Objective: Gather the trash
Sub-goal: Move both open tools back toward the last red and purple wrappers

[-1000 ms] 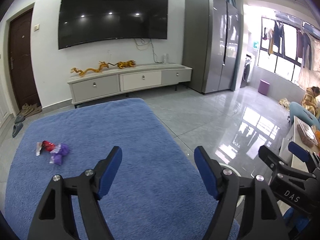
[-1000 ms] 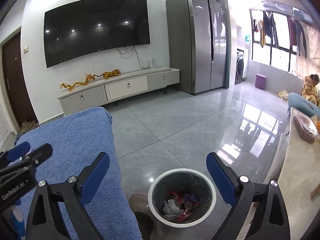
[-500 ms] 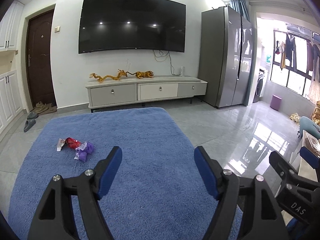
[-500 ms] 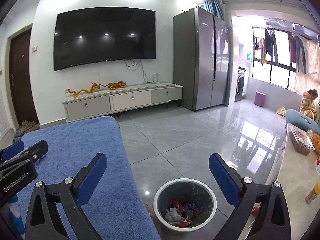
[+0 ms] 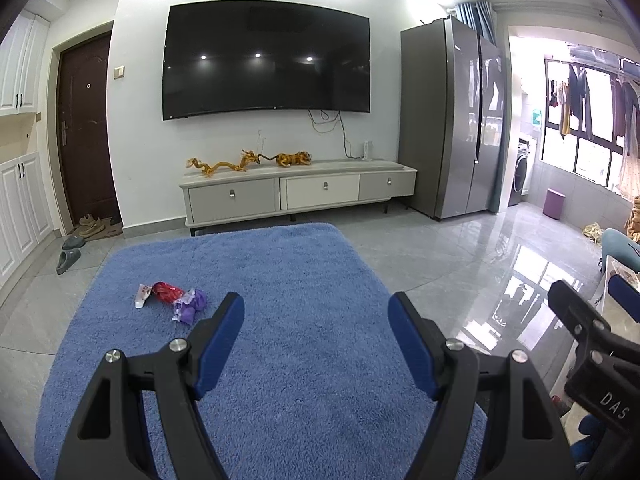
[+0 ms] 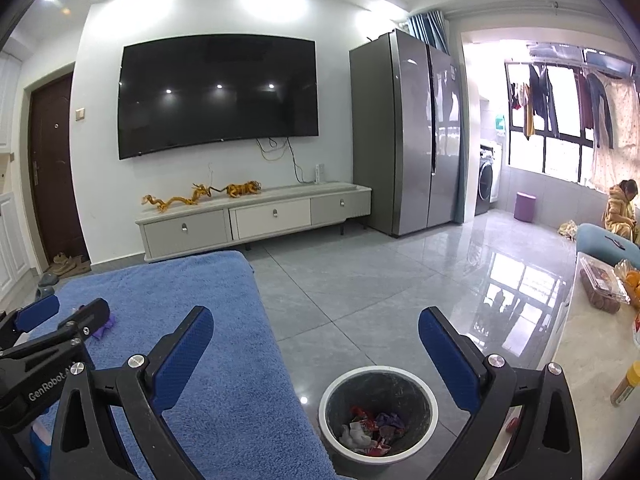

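The left tool (image 5: pixel 316 320) hangs above a blue rug (image 5: pixel 288 264), its blue-padded fingers apart with nothing between them. Ahead of it and off to the left, three wrappers lie close together on the rug: a white wrapper (image 5: pixel 142 294), a red wrapper (image 5: pixel 167 291) touching it, and a crumpled purple wrapper (image 5: pixel 191 305) just beside the red one — all near the tip of the tool's left finger but clear of it.

The right tool (image 6: pixel 316 334) is likewise spread wide and empty. It sits above the grey tiled floor (image 6: pixel 360 280) at the rug's right edge, and below it stands a round bin (image 6: pixel 378 376) with a white rim, holding a heap of red, white and purple wrappers. The bin stands on the floor just beside the rug.

Further back, a low cabinet (image 5: pixel 298 192) stands under a wall-mounted television (image 5: pixel 264 64) — a grey fridge (image 5: pixel 452 116) is to its right.
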Action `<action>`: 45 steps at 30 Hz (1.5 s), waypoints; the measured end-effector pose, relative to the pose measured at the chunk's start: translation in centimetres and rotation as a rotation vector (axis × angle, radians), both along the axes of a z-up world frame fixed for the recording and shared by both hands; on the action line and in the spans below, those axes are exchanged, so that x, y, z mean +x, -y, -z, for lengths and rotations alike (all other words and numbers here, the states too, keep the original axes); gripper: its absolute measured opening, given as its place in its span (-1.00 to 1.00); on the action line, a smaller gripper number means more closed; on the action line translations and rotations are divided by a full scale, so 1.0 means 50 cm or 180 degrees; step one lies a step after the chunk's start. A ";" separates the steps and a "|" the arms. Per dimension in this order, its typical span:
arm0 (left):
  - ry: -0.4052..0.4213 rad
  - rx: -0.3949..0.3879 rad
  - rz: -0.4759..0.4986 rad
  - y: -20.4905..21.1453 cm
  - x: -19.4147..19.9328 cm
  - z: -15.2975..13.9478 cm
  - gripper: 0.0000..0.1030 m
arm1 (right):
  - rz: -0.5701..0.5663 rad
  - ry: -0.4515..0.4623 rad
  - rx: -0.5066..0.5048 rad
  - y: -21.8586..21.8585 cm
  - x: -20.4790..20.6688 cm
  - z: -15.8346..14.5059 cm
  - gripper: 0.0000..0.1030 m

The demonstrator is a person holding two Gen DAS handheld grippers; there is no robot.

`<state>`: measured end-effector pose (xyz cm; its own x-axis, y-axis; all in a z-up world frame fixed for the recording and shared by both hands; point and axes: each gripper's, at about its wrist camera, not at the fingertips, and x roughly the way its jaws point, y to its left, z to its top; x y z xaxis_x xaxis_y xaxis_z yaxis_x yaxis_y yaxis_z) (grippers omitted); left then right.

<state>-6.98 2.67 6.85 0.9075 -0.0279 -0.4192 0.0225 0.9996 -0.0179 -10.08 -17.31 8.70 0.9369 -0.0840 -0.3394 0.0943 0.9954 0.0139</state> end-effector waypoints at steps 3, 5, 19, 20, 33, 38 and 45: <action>0.0058 0.0000 -0.0036 -0.004 -0.016 -0.010 0.42 | -0.0026 0.0071 -0.0063 -0.013 -0.019 -0.006 1.00; 0.0101 0.0000 -0.0063 -0.010 -0.027 -0.015 0.43 | -0.0038 0.0099 -0.0064 -0.015 -0.030 -0.012 1.00; 0.0269 0.0077 -0.0283 -0.030 -0.088 -0.036 0.72 | -0.0109 0.0117 -0.0111 -0.031 -0.073 -0.033 1.00; 0.0273 0.0080 -0.0285 -0.031 -0.088 -0.036 0.72 | -0.0121 0.0120 -0.0096 -0.031 -0.074 -0.035 1.00; 0.0464 0.0130 -0.0382 -0.033 -0.139 -0.059 0.73 | -0.0180 0.0221 -0.0012 -0.033 -0.112 -0.049 1.00; 0.0560 0.0124 -0.0419 -0.030 -0.160 -0.071 0.72 | -0.0156 0.0288 -0.0061 -0.034 -0.127 -0.058 1.00; 0.0690 0.0077 -0.0533 -0.049 -0.181 -0.085 0.72 | -0.0125 0.0363 -0.0050 -0.036 -0.140 -0.070 1.00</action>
